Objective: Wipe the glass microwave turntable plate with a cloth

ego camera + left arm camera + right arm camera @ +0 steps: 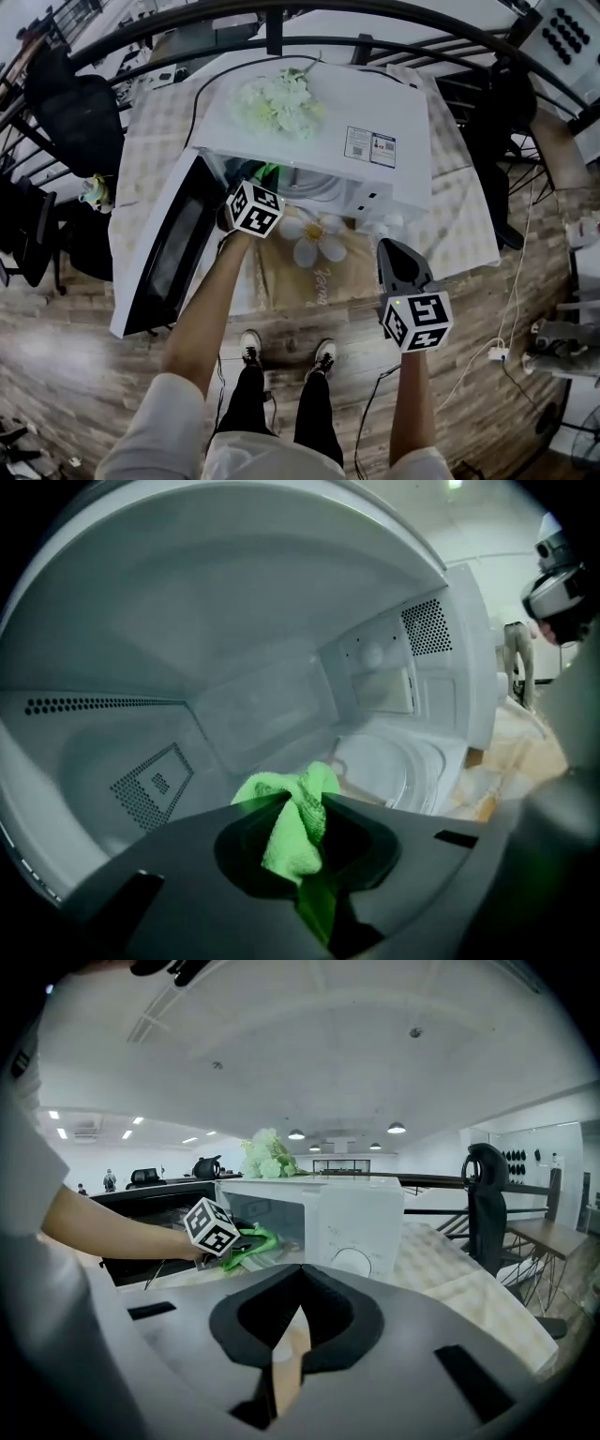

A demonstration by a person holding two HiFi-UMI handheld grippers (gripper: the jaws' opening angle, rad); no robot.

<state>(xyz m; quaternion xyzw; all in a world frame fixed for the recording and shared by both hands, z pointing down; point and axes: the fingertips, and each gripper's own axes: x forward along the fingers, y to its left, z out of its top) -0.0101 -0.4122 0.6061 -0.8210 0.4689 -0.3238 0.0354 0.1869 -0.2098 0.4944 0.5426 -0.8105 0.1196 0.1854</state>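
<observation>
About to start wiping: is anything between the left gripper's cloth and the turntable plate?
Nothing visible. The left gripper, shut on the cloth, reaches into the microwave, and the plate lies bare on its floor just beyond the cloth.

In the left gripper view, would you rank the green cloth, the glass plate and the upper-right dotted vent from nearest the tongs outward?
1. green cloth, clamped in the left gripper tongs.
2. glass plate, just beyond, right.
3. dotted vent, upper right wall.

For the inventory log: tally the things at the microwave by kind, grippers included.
Microwave: 1
Green cloth: 1
Glass turntable plate: 1
Flower bunch: 1
Grippers: 2, left gripper and right gripper
Total: 6
</observation>
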